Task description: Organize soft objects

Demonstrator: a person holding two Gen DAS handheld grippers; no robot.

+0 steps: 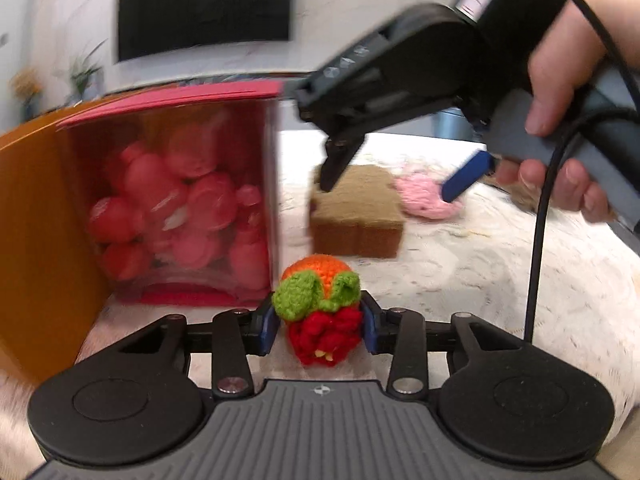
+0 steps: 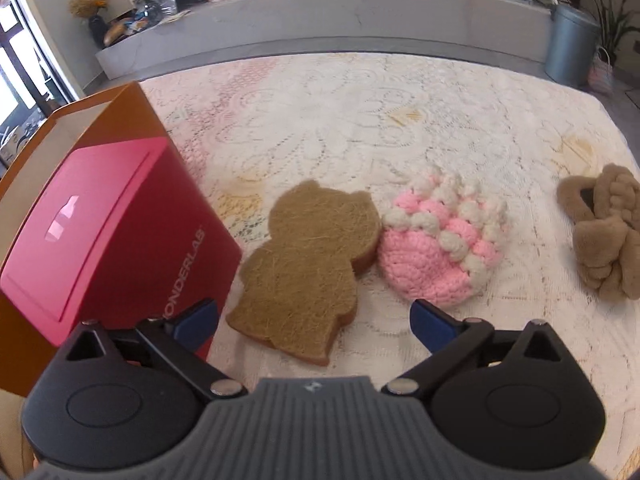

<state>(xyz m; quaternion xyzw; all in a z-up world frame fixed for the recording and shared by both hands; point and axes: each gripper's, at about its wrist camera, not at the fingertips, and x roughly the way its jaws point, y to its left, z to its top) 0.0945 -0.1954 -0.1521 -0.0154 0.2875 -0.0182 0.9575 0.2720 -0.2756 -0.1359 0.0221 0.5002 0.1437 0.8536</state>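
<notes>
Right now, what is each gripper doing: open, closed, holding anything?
Left gripper: closed on the crocheted fruit toy.
Right gripper: open, holding nothing, above the brown bear-shaped sponge.

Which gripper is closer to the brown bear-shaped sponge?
Right. The right gripper hovers open directly over the brown bear-shaped sponge. The left gripper is farther back, shut on the crocheted strawberry beside the red box.

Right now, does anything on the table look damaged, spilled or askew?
Nothing stands out. The sponge, pink knit and tan plush lie flat and whole on the cloth; the left gripper holds the crochet toy intact.
</notes>
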